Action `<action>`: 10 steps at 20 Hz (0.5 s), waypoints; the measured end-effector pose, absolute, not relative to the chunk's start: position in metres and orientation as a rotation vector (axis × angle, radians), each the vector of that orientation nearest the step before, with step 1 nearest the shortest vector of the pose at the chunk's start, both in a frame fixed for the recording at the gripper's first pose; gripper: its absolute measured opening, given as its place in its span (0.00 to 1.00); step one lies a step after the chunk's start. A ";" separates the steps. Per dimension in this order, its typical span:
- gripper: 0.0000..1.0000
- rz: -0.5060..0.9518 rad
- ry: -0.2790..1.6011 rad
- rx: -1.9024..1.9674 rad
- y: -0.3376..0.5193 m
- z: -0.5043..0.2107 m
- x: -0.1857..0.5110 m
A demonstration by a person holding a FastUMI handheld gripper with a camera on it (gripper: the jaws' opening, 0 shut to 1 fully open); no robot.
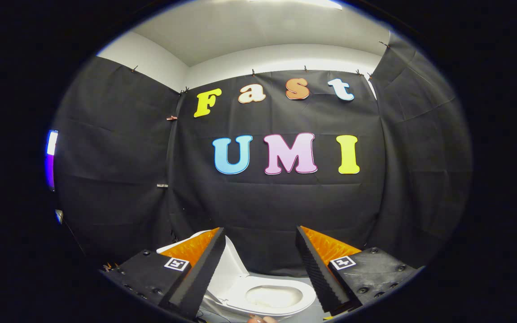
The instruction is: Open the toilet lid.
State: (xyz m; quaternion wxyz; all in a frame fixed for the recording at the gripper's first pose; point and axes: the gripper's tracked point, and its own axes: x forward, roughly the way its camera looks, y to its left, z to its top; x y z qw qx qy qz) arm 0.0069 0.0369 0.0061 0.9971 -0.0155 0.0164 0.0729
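Note:
A white toilet stands low ahead, below and between my fingers. Its lid is raised, leaning back to the left behind my left finger, and the seat ring and bowl lie uncovered. My gripper is held above the toilet, open, with a wide gap and nothing between the fingers. It touches neither the lid nor the seat. The left finger hides part of the lid.
Black cloth walls enclose the booth behind and to both sides of the toilet. A white wall and ceiling show above the cloth. Part of a hand shows just below the toilet's near rim.

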 end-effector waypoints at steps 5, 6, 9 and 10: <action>0.98 0.143 0.034 -0.031 0.037 0.006 0.009; 0.98 0.144 0.033 -0.030 0.037 0.006 0.008; 0.98 0.146 0.032 -0.034 0.037 0.006 0.006; 0.98 0.146 0.032 -0.035 0.037 0.006 0.007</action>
